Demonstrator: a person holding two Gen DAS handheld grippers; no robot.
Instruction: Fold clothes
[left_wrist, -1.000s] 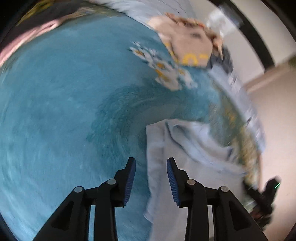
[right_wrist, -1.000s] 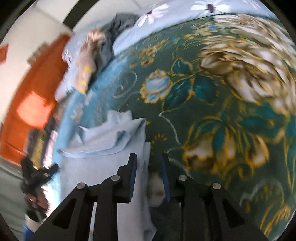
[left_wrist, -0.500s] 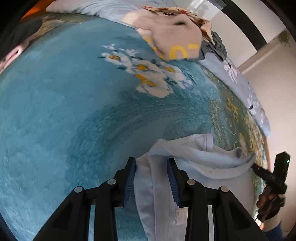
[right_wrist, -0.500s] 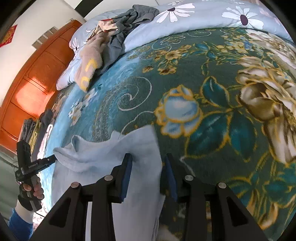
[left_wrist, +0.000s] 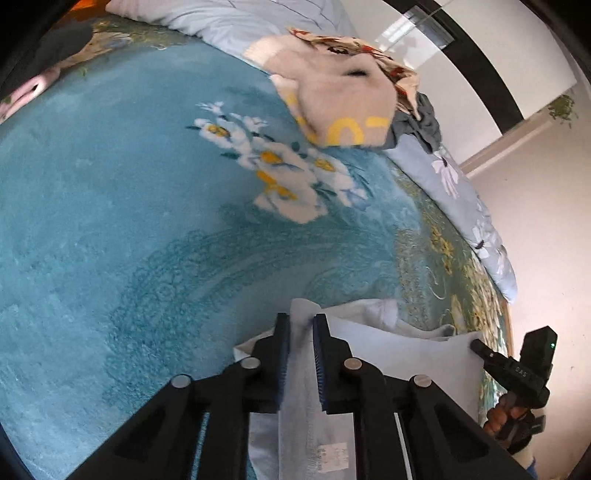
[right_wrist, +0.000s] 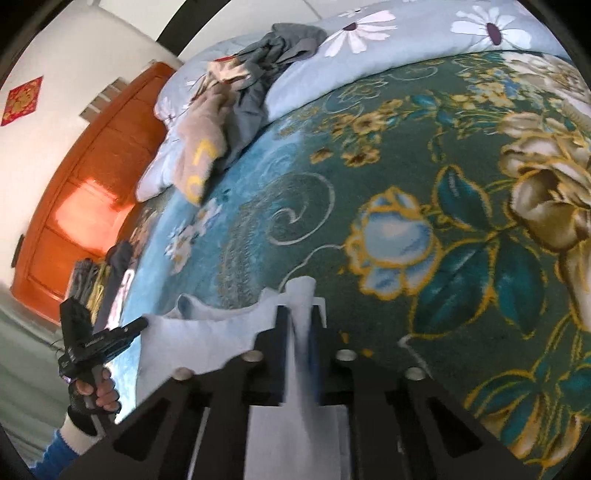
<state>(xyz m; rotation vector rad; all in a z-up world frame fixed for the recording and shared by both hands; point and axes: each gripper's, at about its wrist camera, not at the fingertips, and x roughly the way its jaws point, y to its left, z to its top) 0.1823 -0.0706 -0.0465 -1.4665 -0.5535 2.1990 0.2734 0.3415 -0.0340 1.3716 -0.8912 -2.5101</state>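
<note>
1. The pale blue garment (left_wrist: 388, 350) is up off the bed, stretched between both tools above the floral blanket (left_wrist: 129, 221).
2. Left tool (left_wrist: 299, 325): fingers pinched together on one edge of the fabric, cloth bunched between the pads.
3. Right tool (right_wrist: 297, 314): clamped on the other edge, a fold poking up past its tips.
4. Farther off, a beige sweater (left_wrist: 343, 103) and grey clothes (right_wrist: 258, 85) sit heaped against the daisy-print quilt (right_wrist: 406, 33).
5. An orange wooden wardrobe (right_wrist: 85, 195) stands beyond the bed.
</note>
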